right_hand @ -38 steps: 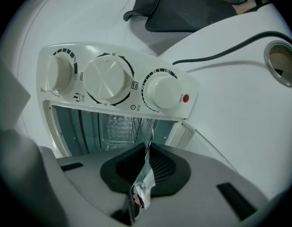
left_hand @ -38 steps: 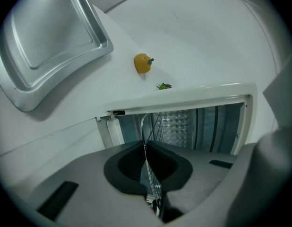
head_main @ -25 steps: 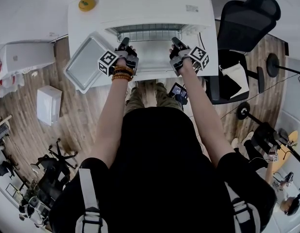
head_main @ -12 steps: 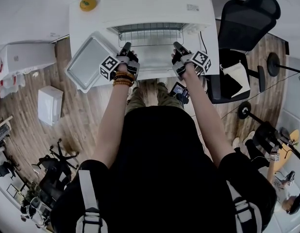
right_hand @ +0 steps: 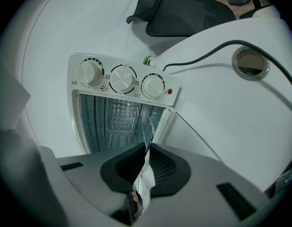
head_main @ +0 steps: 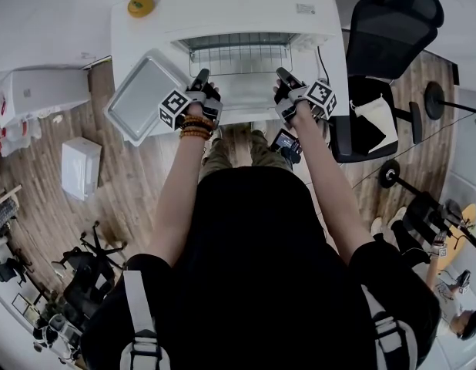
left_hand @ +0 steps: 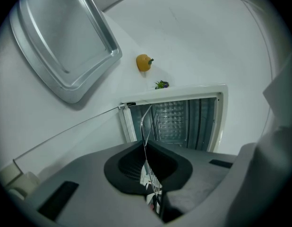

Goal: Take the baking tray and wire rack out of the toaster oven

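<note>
- Pinching near edge of wire rack (head_main: pixel 236 55) with left tool (head_main: pixel 201 75) and right tool (head_main: pixel 283 75), both squeezed narrow on it.
- Holding it partway out of open toaster oven (head_main: pixel 246 14).
- Lying left of oven on surface (head_main: pixel 126 41): baking tray (head_main: pixel 140 99).

This looks like an office-style lab: a white tabletop (right_hand: pixel 217 103) with a cable port (right_hand: pixel 250 62), a swivel chair (head_main: pixel 388 29), a wood floor (head_main: pixel 138 183), a tripod (head_main: pixel 92 257) and a box (head_main: pixel 78 166).

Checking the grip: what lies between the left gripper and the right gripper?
The wire rack, partway out of the toaster oven, spans that gap in the head view; the left gripper and right gripper are each shut on its front edge.
</note>
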`<action>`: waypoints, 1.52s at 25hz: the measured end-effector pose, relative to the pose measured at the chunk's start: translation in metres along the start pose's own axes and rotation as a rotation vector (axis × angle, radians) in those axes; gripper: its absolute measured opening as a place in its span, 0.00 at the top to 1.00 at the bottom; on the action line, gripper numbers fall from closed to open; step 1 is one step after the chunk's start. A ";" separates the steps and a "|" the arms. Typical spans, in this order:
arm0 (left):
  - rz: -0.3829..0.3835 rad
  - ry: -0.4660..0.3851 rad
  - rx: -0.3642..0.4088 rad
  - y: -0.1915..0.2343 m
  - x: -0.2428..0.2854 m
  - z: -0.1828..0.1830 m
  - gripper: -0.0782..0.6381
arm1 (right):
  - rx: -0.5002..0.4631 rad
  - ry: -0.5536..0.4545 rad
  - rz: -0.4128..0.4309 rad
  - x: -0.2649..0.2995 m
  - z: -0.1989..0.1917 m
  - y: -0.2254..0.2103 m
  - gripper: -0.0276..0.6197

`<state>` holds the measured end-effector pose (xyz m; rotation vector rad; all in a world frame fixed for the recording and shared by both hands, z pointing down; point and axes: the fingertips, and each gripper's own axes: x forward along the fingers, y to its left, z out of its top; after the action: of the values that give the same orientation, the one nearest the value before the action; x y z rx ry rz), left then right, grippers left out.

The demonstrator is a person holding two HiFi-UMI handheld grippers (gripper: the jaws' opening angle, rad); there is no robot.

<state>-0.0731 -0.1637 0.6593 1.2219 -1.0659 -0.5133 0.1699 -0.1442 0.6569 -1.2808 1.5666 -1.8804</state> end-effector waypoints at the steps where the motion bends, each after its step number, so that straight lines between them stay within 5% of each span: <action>1: 0.000 0.001 -0.001 0.000 -0.001 -0.001 0.85 | 0.002 0.001 -0.001 -0.001 -0.001 -0.001 0.88; 38: -0.069 -0.005 0.008 -0.005 -0.056 -0.028 0.85 | 0.000 0.022 0.077 -0.053 -0.031 0.010 0.89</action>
<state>-0.0731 -0.1059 0.6339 1.2687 -1.0339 -0.5652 0.1690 -0.0892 0.6279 -1.1863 1.6035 -1.8532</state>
